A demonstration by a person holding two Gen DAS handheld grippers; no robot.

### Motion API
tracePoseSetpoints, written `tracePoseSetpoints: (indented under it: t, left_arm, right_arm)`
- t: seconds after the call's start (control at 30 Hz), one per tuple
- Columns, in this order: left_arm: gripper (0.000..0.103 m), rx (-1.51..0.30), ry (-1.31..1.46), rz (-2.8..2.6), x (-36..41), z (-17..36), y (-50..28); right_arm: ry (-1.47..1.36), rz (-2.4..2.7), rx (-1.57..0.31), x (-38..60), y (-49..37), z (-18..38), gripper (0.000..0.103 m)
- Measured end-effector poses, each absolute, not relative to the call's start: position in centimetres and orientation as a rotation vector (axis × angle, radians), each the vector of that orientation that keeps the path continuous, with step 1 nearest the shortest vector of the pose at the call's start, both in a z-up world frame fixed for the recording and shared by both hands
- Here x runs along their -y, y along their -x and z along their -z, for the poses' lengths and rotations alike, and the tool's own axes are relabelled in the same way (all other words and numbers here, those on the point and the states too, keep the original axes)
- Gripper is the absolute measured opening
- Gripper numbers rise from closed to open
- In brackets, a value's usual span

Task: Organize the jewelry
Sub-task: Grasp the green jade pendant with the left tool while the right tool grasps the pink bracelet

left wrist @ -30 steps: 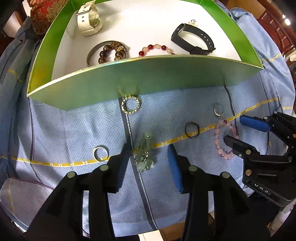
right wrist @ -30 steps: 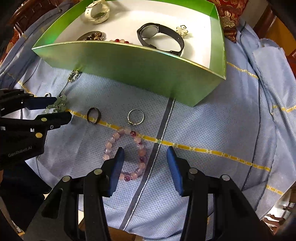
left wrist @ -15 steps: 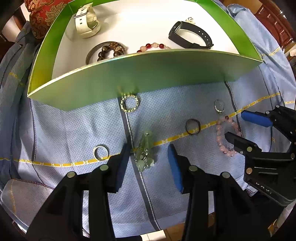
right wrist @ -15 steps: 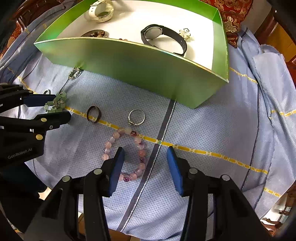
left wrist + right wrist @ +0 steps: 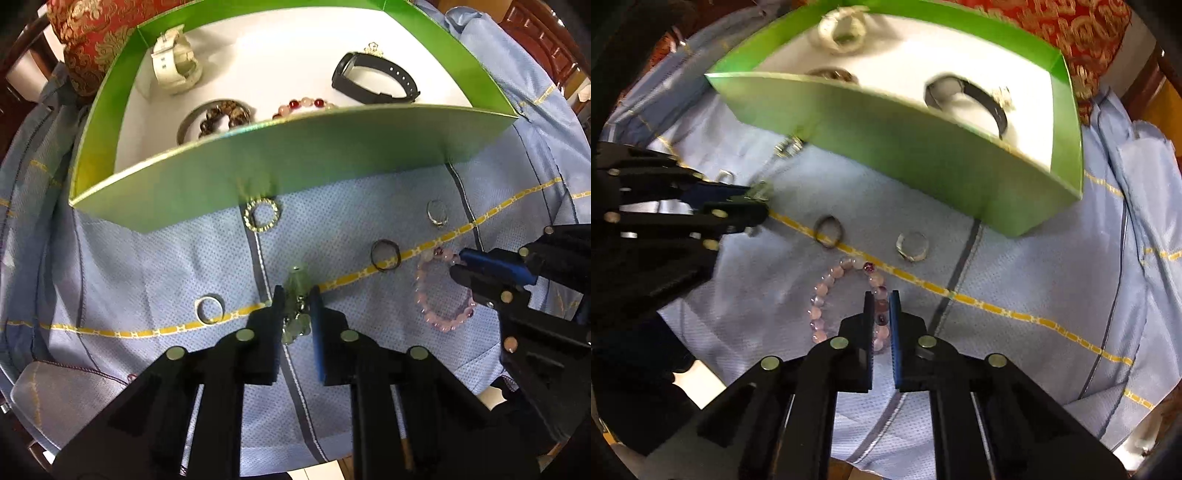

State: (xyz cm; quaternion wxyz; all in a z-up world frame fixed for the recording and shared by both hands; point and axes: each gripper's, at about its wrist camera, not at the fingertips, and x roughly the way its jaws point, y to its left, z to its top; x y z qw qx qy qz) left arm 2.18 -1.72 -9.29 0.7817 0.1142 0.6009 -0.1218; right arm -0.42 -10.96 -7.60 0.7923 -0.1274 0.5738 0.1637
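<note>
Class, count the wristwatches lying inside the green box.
2: a white watch in the far left corner, a black watch toward the far right. The near wall may hide others.

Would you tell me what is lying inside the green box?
Inside the green cardboard box: a white watch, a black watch, a brown bead bracelet and a red-and-pink bead bracelet, partly hidden by the near wall.

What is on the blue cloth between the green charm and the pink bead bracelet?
A dark ring lies between the green charm and the pink bead bracelet, on the yellow stripe; the left wrist view shows it best.
</note>
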Motion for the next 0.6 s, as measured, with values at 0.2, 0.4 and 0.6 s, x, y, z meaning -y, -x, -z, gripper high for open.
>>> tracePoseSetpoints:
  t: [0.2,0.4,0.6]
  left_arm:
    - [0.010,-1.175,-0.227,0.300,1.7,6.1,-1.3]
    - [0.010,-1.090,-0.159,0.340,0.6,3.0,-0.7]
    - [0.010,-1.007,-0.148,0.325,0.0,0.8,-0.8]
  right_arm:
    - [0.212,-0.427,-1.109,10.5,1.1,3.7,0.008]
    - [0.115,-0.467,-1.058,14.9,0.1,1.4,0.008]
    - [0.082,-0.465,-1.019,16.0,-0.3,0.5,0.008]
